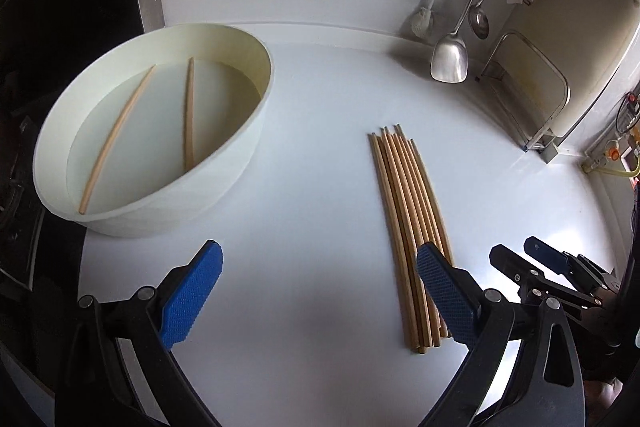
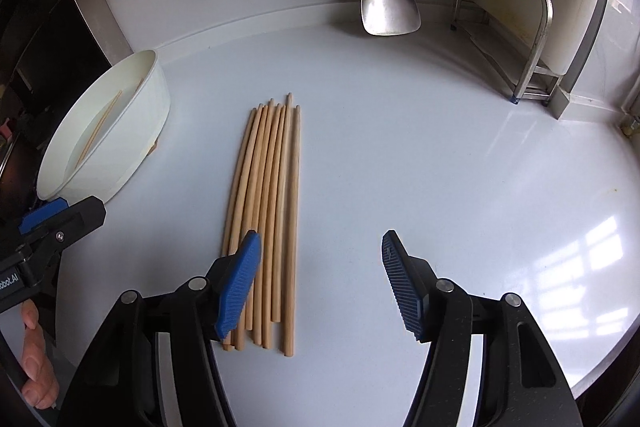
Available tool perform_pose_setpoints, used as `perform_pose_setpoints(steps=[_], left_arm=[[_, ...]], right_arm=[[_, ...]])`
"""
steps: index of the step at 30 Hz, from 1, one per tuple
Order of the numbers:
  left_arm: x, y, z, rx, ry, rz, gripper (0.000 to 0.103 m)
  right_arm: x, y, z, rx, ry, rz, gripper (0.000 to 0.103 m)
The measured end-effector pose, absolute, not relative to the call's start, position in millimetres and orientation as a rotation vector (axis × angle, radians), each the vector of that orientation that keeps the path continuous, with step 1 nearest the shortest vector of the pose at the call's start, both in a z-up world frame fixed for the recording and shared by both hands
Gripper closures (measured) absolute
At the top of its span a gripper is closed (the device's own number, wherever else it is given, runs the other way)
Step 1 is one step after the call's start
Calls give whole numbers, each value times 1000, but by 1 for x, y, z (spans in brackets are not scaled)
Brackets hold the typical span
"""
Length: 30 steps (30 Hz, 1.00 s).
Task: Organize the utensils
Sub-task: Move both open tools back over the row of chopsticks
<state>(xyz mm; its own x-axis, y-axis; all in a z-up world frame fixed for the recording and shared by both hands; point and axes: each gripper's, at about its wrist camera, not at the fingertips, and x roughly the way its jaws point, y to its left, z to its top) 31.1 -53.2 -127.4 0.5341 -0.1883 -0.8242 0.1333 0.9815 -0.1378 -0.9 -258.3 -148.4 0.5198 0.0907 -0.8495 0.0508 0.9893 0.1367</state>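
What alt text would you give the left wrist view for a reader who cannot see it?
The open left gripper hangs empty over a white counter, beside a neat row of wooden chopsticks. A white tub at left holds water and two more chopsticks; the right gripper shows at right.

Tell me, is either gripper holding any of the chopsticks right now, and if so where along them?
Nothing is held. The left gripper and right gripper are both open above the white counter, beside the chopstick bundle.
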Motion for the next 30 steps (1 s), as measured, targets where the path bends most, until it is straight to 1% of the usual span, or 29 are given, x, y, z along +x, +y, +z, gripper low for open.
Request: perform_pose_setpoints(steps=[9, 12, 30], left_arm=[[35, -72, -152, -10, 944, -141, 7], [40, -73, -160, -7, 960, -134, 7], [51, -76, -175, -38, 993, -106, 7]], right_arm=[[18, -263, -184, 155, 1006, 51, 43], [23, -263, -192, 144, 999, 60, 43], [29, -252, -198, 37, 982, 71, 43]])
